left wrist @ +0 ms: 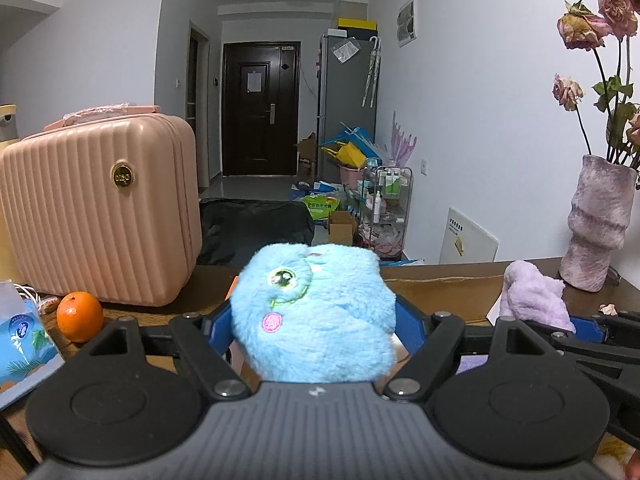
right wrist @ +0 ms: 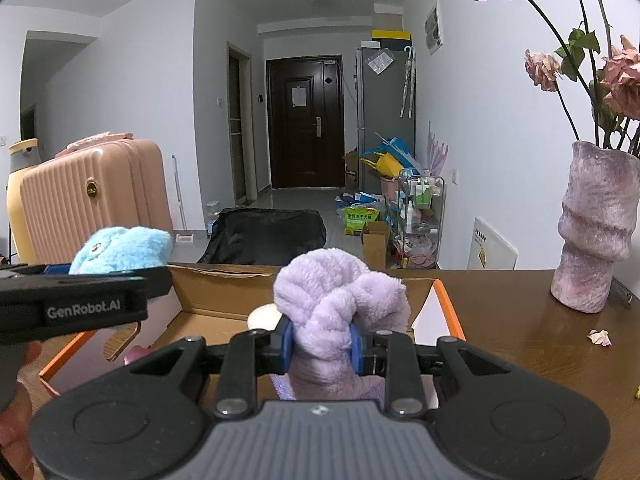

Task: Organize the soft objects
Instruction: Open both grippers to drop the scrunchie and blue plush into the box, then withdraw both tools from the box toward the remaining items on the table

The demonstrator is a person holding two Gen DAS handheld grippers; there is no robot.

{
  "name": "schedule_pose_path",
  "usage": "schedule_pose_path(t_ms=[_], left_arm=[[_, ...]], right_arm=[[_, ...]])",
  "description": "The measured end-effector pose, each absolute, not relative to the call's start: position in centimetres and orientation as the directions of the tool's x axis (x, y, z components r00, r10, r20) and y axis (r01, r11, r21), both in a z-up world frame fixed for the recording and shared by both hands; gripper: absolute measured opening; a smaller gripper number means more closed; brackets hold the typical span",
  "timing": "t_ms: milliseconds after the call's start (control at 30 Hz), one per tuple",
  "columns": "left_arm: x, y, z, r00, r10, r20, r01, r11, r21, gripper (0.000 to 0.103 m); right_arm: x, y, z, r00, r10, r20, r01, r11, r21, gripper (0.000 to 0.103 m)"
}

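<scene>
My left gripper [left wrist: 316, 332] is shut on a fluffy blue plush toy [left wrist: 316, 312] with an embroidered eye and a pink cheek; its blue pads press both sides. My right gripper [right wrist: 322, 344] is shut on a rolled lilac fleece cloth [right wrist: 340, 312], held upright. Both soft things hang over an open cardboard box [right wrist: 224, 288] with orange-edged flaps on the wooden table. The right wrist view also shows the blue plush toy [right wrist: 124, 248] and the left gripper's black body at far left. In the left wrist view the lilac cloth [left wrist: 532, 296] appears at right.
A pink ribbed suitcase [left wrist: 100, 208] stands on the table at left, with an orange [left wrist: 79, 316] and a blue tissue pack [left wrist: 24, 344] in front of it. A mauve vase [right wrist: 596, 232] with dried roses stands at right. Fallen petals [right wrist: 599, 337] lie near it.
</scene>
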State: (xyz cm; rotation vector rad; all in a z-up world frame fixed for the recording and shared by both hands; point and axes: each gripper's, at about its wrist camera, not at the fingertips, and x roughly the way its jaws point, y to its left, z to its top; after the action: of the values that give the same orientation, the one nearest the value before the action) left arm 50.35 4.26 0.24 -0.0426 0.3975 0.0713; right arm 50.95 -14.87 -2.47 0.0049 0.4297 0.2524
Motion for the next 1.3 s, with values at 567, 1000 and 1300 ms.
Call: schedule_pose_path(t_ms=[567,1000,1300], left_arm=[[50.2,5.2,0.5,0.915,0.124,-0.383,-0.156,0.986,-0.055,0.103],[50.0,5.0,0.4,0.917,0.128,-0.377,-0.154,0.987,-0.04,0.103],[49.8,4.9,0.5,0.917,0.138,-0.374,-0.163,0.986,-0.034,0.103]], right_arm=[[51.6,-16.5,-2.5,0.899,0.161,-0.408,-0.138,0.987,0.084,0.103],[51.4,-16.2,-2.3,0.9,0.16,-0.406,-0.142,0.987,0.073,0.103],[50.8,-16.0,-2.1,0.902,0.16,-0.402,-0.148,0.987,0.062,0.103]])
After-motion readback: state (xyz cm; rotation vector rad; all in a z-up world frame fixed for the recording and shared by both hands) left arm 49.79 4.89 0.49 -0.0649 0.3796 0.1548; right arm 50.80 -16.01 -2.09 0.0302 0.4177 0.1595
